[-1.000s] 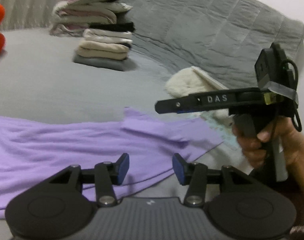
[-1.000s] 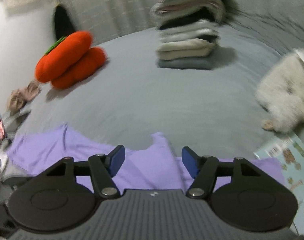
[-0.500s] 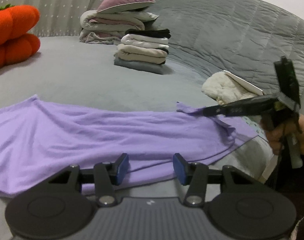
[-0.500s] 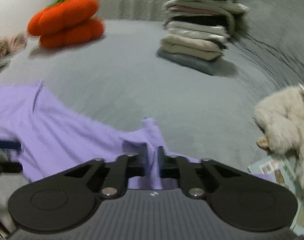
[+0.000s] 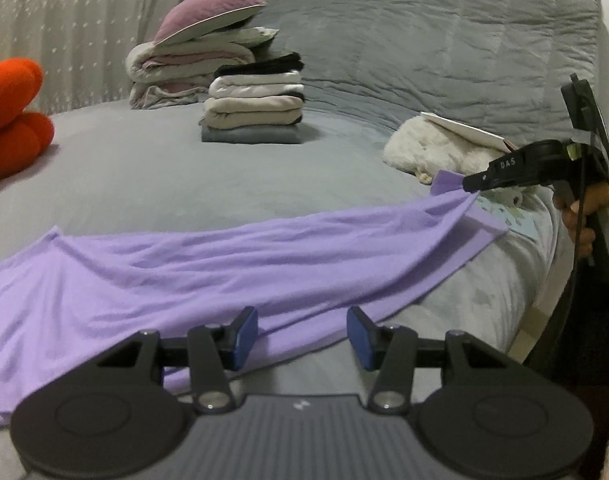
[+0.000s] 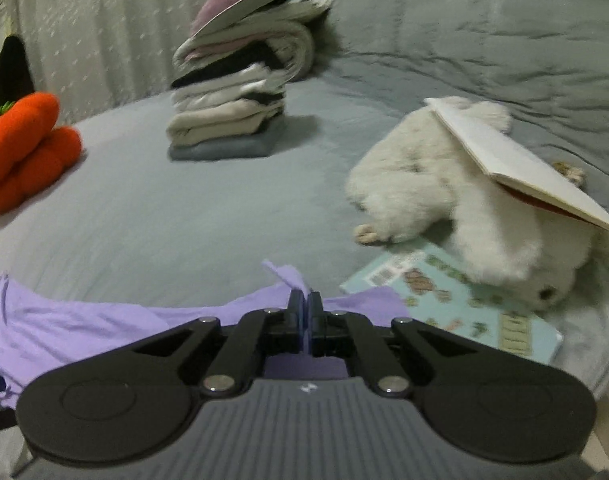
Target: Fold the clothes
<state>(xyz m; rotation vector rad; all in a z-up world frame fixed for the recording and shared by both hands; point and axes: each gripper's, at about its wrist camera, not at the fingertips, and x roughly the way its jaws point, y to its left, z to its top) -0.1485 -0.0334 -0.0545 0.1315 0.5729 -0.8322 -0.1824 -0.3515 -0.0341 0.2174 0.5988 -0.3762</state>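
Observation:
A lilac garment (image 5: 208,264) lies stretched across the near part of the grey bed (image 5: 176,176). My right gripper (image 6: 306,300) is shut on one corner of the lilac garment (image 6: 104,328), a tuft of cloth sticking up past its tips. In the left wrist view that right gripper (image 5: 470,184) holds the corner lifted at the right, with a hand on its grip. My left gripper (image 5: 302,334) is open just above the garment's near edge, nothing between its blue pads.
A stack of folded clothes (image 5: 254,108) stands mid-bed, with a pile of bedding (image 5: 196,56) behind it. An orange plush (image 5: 12,116) lies at the left. A white plush rabbit (image 6: 456,200) under an open book (image 6: 516,168) and a teal picture book (image 6: 464,304) lie right.
My right gripper closed on the garment's corner and pulled it to the right and up, stretching the cloth flat. My left gripper stayed open over the near edge.

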